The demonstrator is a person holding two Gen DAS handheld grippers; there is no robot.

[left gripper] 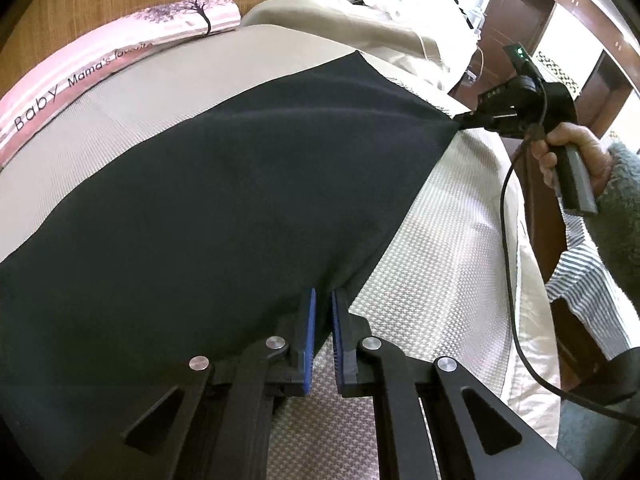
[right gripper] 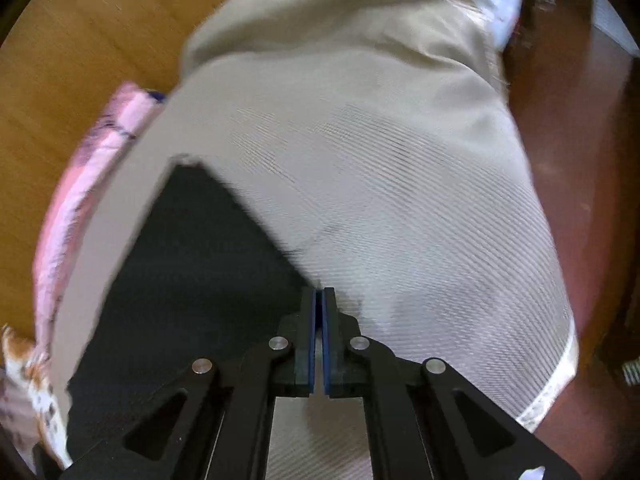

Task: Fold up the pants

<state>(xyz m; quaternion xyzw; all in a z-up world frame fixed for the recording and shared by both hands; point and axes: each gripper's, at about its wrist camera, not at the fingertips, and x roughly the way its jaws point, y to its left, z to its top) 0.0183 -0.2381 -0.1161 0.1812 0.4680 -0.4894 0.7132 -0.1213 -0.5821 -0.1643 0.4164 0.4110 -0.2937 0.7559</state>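
Pants (left gripper: 224,184), dark and flat, lie spread over a beige mat (left gripper: 432,272) ahead of both grippers. Left gripper (left gripper: 323,300) pinches their near edge between blue pads. Right gripper (left gripper: 464,117), held by a hand (left gripper: 576,156), is clamped on the far corner, pulling the cloth taut. Beyond it lies a pink pillow (left gripper: 120,60).

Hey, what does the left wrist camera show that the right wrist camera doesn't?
Only the left wrist view shows the right gripper from outside, pinching a corner of the dark pants, with the hand on its grip, its cable, and lettering on the pink cloth. Only the right wrist view shows its own closed blue pads up close. Both show the pants on the beige textured cover.
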